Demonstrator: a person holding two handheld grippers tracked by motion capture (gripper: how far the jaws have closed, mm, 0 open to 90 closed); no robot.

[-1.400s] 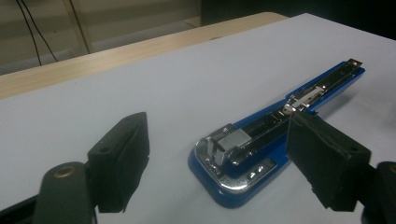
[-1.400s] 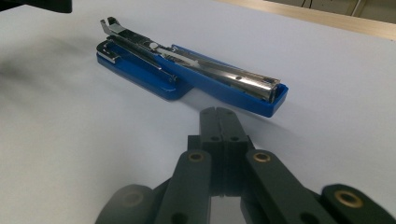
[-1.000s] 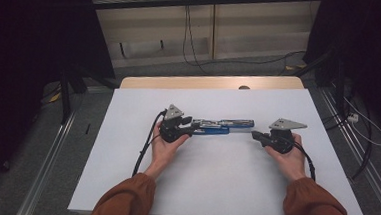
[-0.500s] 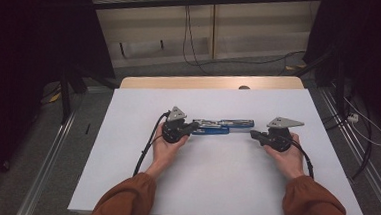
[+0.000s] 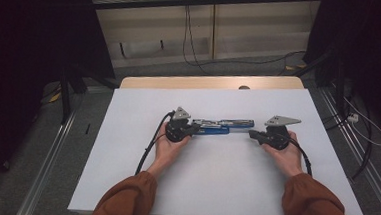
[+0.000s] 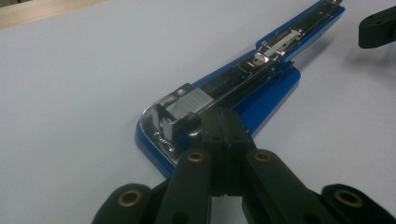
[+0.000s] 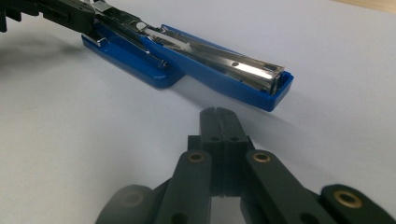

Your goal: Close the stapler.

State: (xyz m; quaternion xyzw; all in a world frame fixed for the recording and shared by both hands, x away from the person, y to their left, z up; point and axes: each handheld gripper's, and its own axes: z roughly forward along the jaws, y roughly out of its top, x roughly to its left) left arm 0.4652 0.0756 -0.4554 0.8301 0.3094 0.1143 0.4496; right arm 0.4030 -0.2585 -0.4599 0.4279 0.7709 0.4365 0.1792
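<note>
From the high view, we see a white table in the middle of the frame. A blue stapler lies on it, folded wide open and flat, a little above the middle. We hold the left gripper at the stapler's left end. Its tips sit at that end of the stapler. We hold the right gripper just beside the stapler's right end, with a small gap between them. Both hands rest on the table, and orange sleeves come in from the bottom.

In the left gripper view, the left gripper rises from the bottom middle. Its jaws are pressed tight together, with nothing between them. The tips sit over the near end of the stapler, right by the shiny metal part. Its jaws have just been closing. The stapler runs from the middle up to the upper right corner. The right gripper peeks in at the upper right edge.

In the right gripper view, the right gripper also rises from the bottom middle. Its jaws are squeezed together and hold nothing. The stapler lies across the upper part of the frame. Its blue end is near the tips but apart from them.
</note>
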